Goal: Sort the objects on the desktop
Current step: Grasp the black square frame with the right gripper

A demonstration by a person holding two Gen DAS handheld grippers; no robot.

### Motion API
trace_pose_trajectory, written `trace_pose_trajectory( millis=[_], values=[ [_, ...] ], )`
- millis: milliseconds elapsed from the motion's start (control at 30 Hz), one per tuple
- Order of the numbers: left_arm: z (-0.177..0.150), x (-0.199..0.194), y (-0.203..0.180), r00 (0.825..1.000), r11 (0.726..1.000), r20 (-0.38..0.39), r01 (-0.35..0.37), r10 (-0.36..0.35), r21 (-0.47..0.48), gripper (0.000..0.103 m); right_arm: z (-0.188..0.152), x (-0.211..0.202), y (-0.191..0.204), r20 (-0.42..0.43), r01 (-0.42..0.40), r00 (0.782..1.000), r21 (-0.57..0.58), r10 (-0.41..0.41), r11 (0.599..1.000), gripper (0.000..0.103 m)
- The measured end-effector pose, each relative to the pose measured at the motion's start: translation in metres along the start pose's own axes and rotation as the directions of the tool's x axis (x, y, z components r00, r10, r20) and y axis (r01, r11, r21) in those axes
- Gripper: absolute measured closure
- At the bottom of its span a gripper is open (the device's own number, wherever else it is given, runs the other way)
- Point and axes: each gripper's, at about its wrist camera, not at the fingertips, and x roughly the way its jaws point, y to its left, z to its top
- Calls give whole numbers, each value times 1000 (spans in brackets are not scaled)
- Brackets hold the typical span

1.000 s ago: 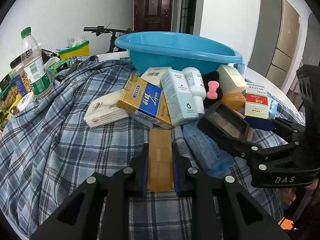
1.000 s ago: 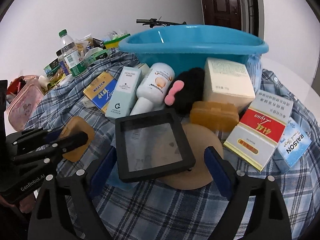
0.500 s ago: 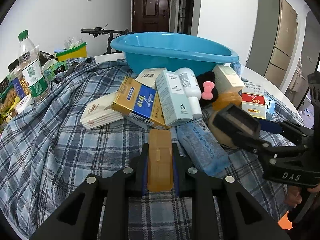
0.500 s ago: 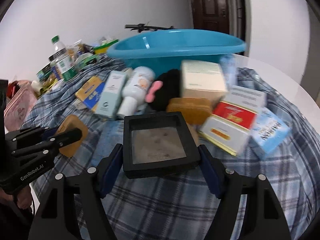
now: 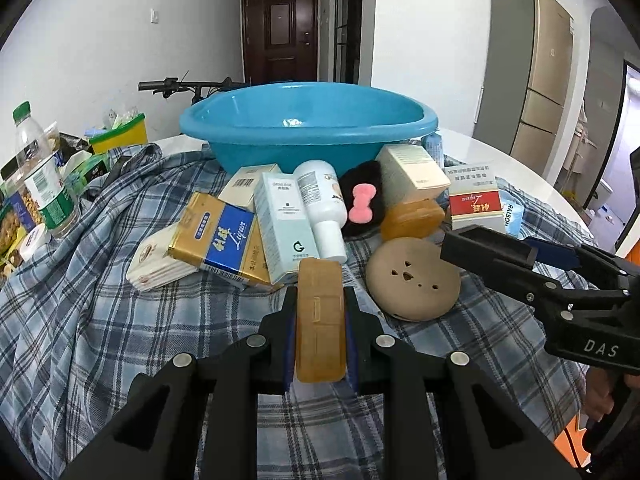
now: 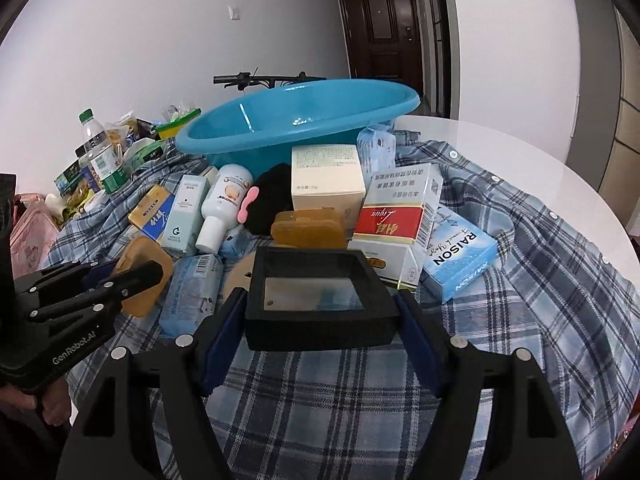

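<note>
My left gripper is shut on a flat tan case, held on edge above the plaid cloth; it also shows in the right wrist view. My right gripper is shut on a black square frame box, lifted off the cloth; the box shows in the left wrist view at the right. A blue basin stands at the back, empty. In front of it lie boxes, a white bottle, a black pouch with a pink bow and a round tan disc.
A plaid shirt covers the round white table. A red-white carton and a blue RAISON box lie right. A water bottle and snack packs stand at the left edge. A blue tissue pack lies near my left gripper.
My right gripper closed on the black frame box and lifted it off the round tan disc, which now lies uncovered. My left gripper rose a little with the tan case.
</note>
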Motion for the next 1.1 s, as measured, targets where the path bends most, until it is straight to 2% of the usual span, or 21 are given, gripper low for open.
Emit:
trace_pose_trajectory(
  millis=[267,300,333,533,667,733,800,867,967,1100],
  values=[
    [4,-7,3,999,1000,28,-16,16,-5,81,6,-10,3,52,1,999,-3,-1,1000,36],
    [6,-8,3,999,1000,35,-17,17,-5,82,7,-12,3,61,-2,998,-3,2,1000,56],
    [7,-9,3,999,1000,38,-17,17,-6,82,8,-13,3,68,-10,998,0,10,1000,63],
    [10,-11,0,999,1000,48,-4,4,-3,81,3,-1,-2,13,-3,1000,10,2,1000,64],
    [8,-8,-1,999,1000,39,1,-1,-1,81,-4,8,-7,-25,-32,999,44,33,999,63],
    [8,-7,0,999,1000,35,1,-1,-2,81,-6,12,-7,-52,-58,997,48,61,997,57],
    [8,-7,0,999,1000,34,2,-2,-2,81,-9,17,-3,-82,-76,993,51,80,996,26],
    [7,-6,0,999,1000,34,2,-2,-3,81,-10,20,1,-89,-87,992,56,92,995,16],
    [6,-5,0,1000,1000,31,1,-1,-5,81,-11,24,11,-94,-87,991,56,92,995,4],
    [5,-5,2,1000,1000,31,4,-4,-10,82,-14,37,24,-132,-7,991,-6,6,1000,4]
  ],
)
